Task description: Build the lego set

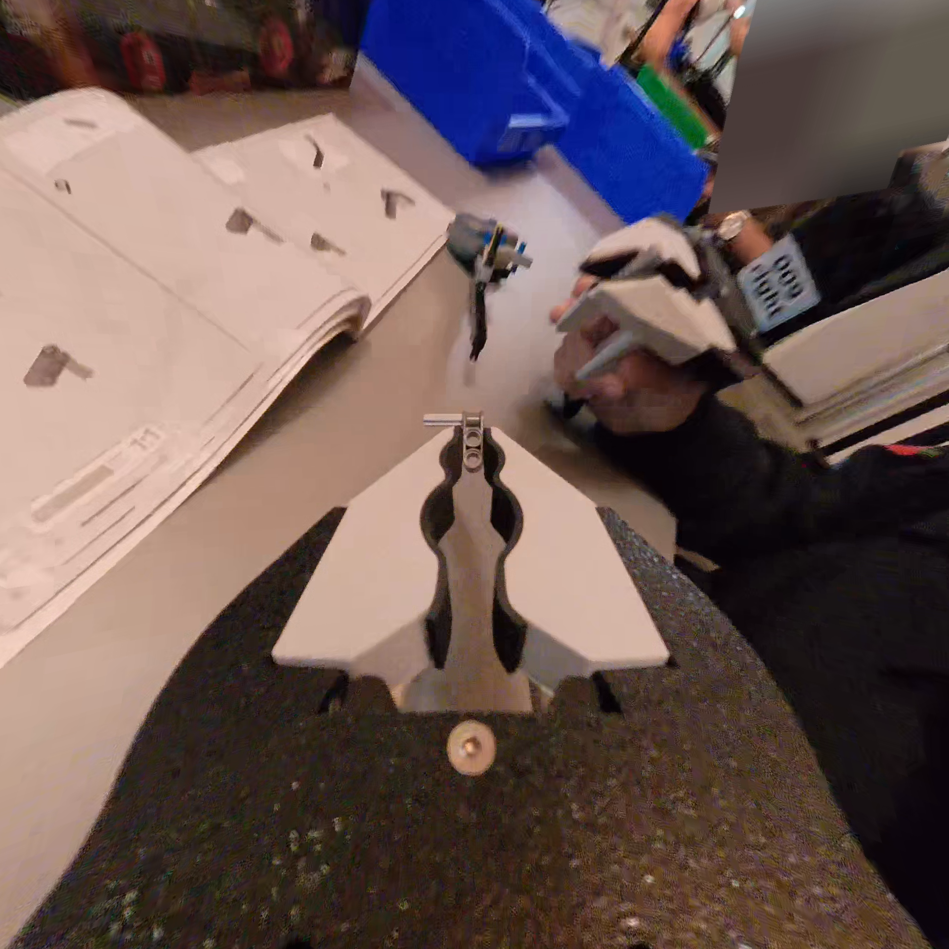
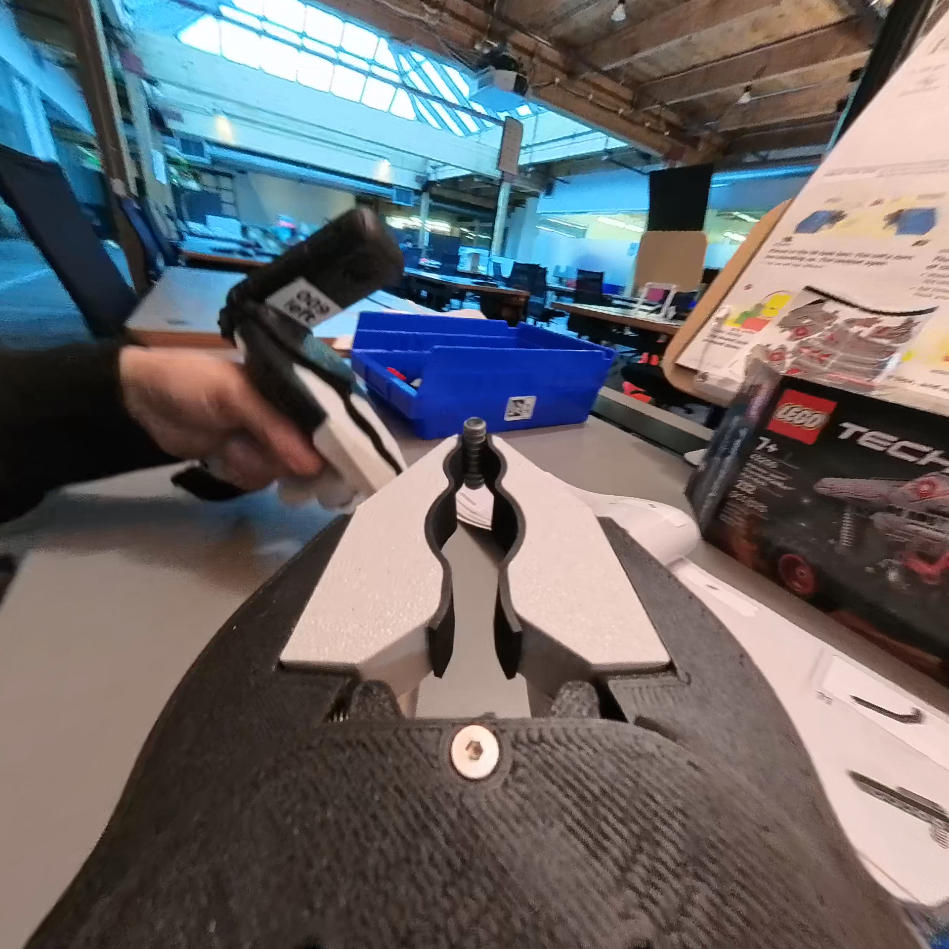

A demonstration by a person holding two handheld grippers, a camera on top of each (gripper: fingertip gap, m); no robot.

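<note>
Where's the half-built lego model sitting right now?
In the left wrist view, the small partly built lego model sits on the grey table, beside the open instruction booklet's right edge, in front of the blue bins.

The left wrist view is looking steeply down along its fingers, close over the table (image 1: 128, 667) and open booklet (image 1: 154, 287). The right wrist view is facing level across the room. Both are catching the blue bins (image 1: 462, 77) (image 2: 477, 380).

grey table (image 1: 128, 693): open instruction booklet (image 1: 154, 287), blue bins (image 2: 477, 375), small lego assembly (image 1: 488, 257), lego box (image 2: 842, 493).
</note>
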